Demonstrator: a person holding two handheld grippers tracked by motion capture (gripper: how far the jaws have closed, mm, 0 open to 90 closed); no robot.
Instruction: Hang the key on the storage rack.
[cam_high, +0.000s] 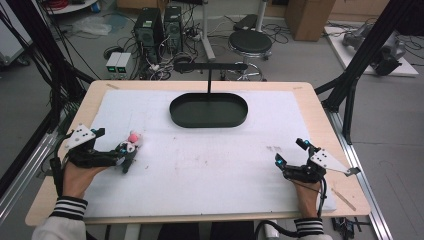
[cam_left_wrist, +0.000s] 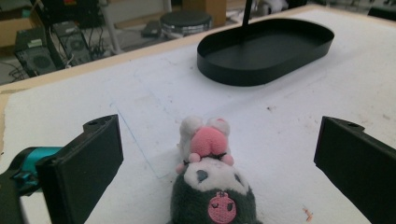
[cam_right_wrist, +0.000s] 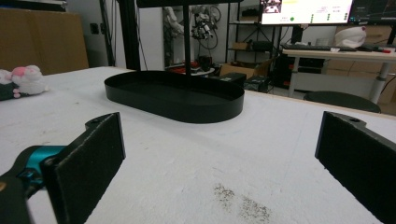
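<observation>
Fuzzy plush toy (cam_left_wrist: 210, 186) between wide-spread left gripper (cam_left_wrist: 215, 163) jaws; right gripper (cam_right_wrist: 219, 158) wide, bare; glossy oval tray (cam_high: 208, 110).

Plush toy (cam_left_wrist: 212, 186) lower body cut off by left gripper view's bottom edge. In high view, toy (cam_high: 133, 140) too small for detail, partly behind left gripper (cam_high: 126, 157).

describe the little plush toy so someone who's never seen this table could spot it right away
Start at the white mat covering the table, then go to its left side, well short of the black oval tray. The plush toy lies between the open jaws of the left gripper: grey and white with a pink top, the mat's one soft, coloured thing.
</observation>
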